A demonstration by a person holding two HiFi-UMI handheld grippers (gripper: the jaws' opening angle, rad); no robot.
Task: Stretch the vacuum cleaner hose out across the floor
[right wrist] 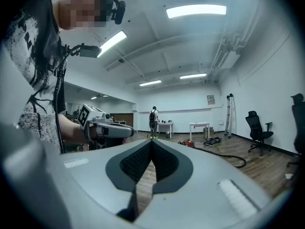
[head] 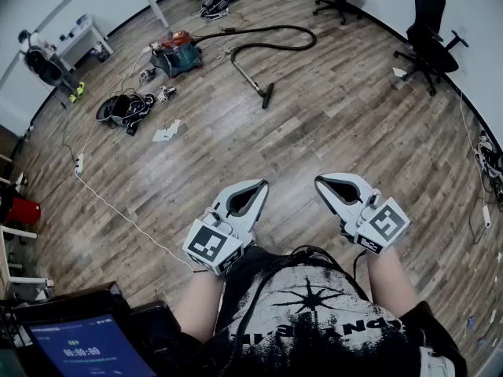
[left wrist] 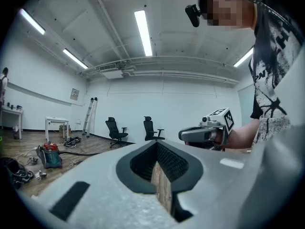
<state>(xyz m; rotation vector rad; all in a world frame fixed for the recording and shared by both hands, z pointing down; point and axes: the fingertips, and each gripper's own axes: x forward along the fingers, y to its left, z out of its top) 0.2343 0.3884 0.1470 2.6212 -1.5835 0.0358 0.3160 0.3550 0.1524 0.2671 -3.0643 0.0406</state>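
Claws both clenched and empty: left claw point(head: 263, 184) and right claw point(head: 318, 181) sit low at 6 o'clock. Vacuum hose point(head: 283, 27) lies looped on the floor point(head: 314, 132) at 12 o'clock, well apart from them. It joins the vacuum cleaner point(head: 177, 53) at 11 o'clock. Cable pile point(head: 126, 107) at 10 o'clock, office chair point(head: 428, 38) at 1 o'clock.

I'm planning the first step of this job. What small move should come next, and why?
Probably step forward toward the floor nozzle that ends the hose. The left tongs and right tongs are both shut and empty, and the hose lies curled well ahead of them by the vacuum cleaner, seemingly out of reach.
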